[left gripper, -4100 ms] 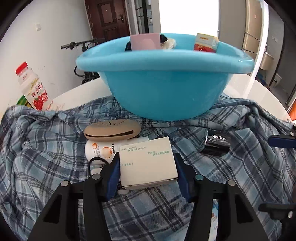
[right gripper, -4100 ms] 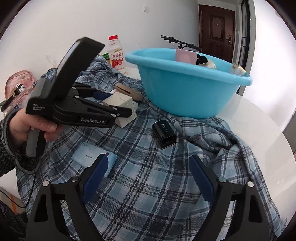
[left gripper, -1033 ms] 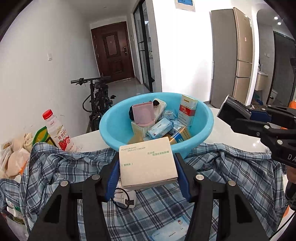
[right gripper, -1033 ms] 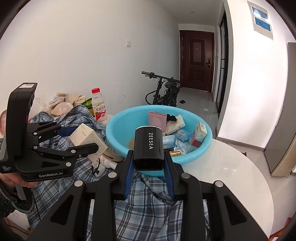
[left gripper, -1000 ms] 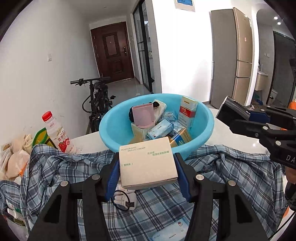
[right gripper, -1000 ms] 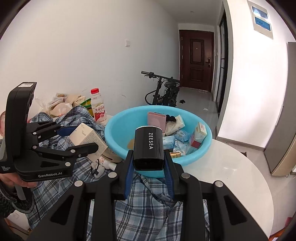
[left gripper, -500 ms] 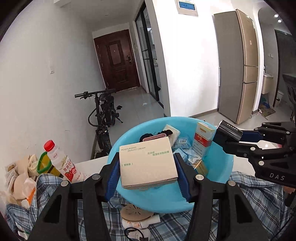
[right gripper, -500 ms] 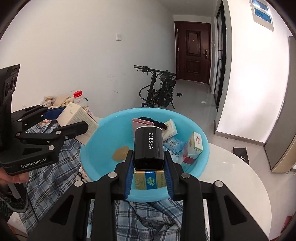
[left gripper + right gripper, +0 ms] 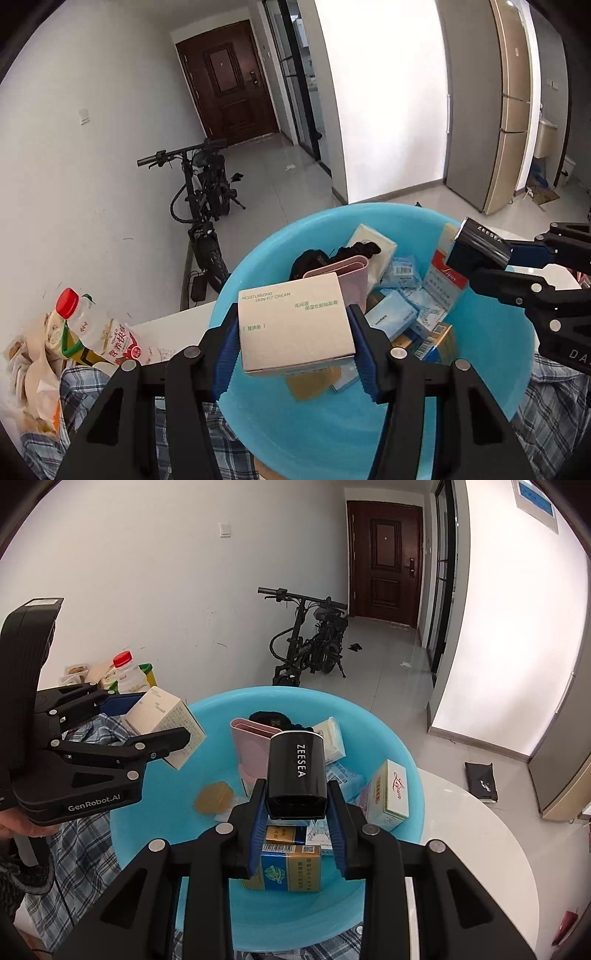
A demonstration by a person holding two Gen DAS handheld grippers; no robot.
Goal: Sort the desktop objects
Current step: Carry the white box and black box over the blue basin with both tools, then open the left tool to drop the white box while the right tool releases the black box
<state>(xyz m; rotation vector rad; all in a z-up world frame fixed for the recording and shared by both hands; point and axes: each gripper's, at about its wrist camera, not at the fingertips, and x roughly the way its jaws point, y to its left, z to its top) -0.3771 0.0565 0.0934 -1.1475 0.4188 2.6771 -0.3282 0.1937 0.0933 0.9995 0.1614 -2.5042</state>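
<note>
left tongs (image 9: 293, 363): clamped on a white cardboard cream box (image 9: 293, 326), held above the near-left rim of the round blue plastic basin (image 9: 491, 365) | right tongs (image 9: 297, 834): clamped on a black glossy ZEESEA case (image 9: 297, 773), over the basin's middle | basin: on the white round surface (image 9: 476, 834), partly on a blue plaid cloth (image 9: 79, 845)

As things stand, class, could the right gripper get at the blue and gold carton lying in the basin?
Probably not yet. The right gripper hangs right above the blue and gold carton in the basin with nothing between, but its jaws are shut on the black ZEESEA box, which it would have to drop first.
</note>
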